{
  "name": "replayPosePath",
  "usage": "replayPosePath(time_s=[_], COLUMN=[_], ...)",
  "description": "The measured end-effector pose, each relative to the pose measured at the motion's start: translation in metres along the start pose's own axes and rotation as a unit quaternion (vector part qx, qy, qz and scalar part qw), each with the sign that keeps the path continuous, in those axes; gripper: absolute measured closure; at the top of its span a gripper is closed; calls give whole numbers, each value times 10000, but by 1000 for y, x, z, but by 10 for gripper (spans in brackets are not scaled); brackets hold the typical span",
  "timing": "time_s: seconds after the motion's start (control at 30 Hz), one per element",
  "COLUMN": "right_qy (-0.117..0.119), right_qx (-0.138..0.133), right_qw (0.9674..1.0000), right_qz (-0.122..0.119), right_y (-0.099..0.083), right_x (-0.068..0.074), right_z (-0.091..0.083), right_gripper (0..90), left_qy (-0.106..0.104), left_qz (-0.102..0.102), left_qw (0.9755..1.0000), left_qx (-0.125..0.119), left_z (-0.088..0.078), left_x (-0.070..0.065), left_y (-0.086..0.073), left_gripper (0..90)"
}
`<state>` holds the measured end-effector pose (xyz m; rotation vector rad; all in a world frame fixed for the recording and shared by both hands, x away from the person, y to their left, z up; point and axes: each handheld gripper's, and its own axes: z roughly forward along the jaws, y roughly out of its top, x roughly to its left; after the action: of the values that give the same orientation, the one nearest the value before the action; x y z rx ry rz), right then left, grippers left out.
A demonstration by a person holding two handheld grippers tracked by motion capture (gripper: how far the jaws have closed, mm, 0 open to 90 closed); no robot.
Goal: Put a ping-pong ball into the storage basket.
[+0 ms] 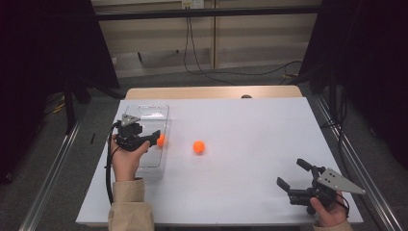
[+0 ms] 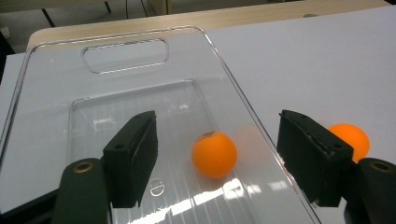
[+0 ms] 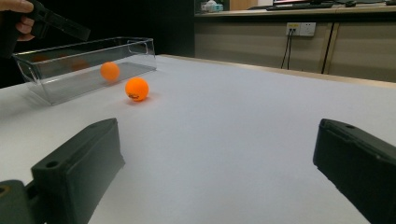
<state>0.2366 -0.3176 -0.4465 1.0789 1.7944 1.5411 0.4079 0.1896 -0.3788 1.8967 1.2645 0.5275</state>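
A clear plastic tray (image 1: 146,113) lies at the left of the white table (image 1: 250,125). One orange ball (image 2: 214,154) rests on the tray's floor near its right wall. My left gripper (image 1: 153,138) hovers over the tray, open, its jaws standing wide either side of that ball (image 1: 160,140) without touching it. A second orange ball (image 1: 198,147) sits on the table just right of the tray, partly behind my left gripper's right jaw in the left gripper view (image 2: 352,137). My right gripper (image 1: 292,173) is open and holds nothing near the front right corner, pointing towards both balls (image 3: 137,89).
The tray (image 2: 123,56) has a handle cut-out at its far end. A wooden strip (image 1: 211,92) edges the table's far side. Cables (image 1: 202,67) trail on the floor behind, and metal rails (image 1: 53,168) run along both sides.
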Motion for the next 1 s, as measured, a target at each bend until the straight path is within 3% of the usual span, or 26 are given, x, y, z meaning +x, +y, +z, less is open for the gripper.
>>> replayPosePath(time_s=[1.0], right_qy=[3], right_qx=[8], right_qw=[10000], right_qz=[-18], right_y=[0], right_x=[0], right_z=[0], right_gripper=[7], left_qy=[-242], left_qz=[184], left_qw=[9995], left_qx=[81], left_z=[8], left_x=[-18], left_y=[7], left_gripper=[170])
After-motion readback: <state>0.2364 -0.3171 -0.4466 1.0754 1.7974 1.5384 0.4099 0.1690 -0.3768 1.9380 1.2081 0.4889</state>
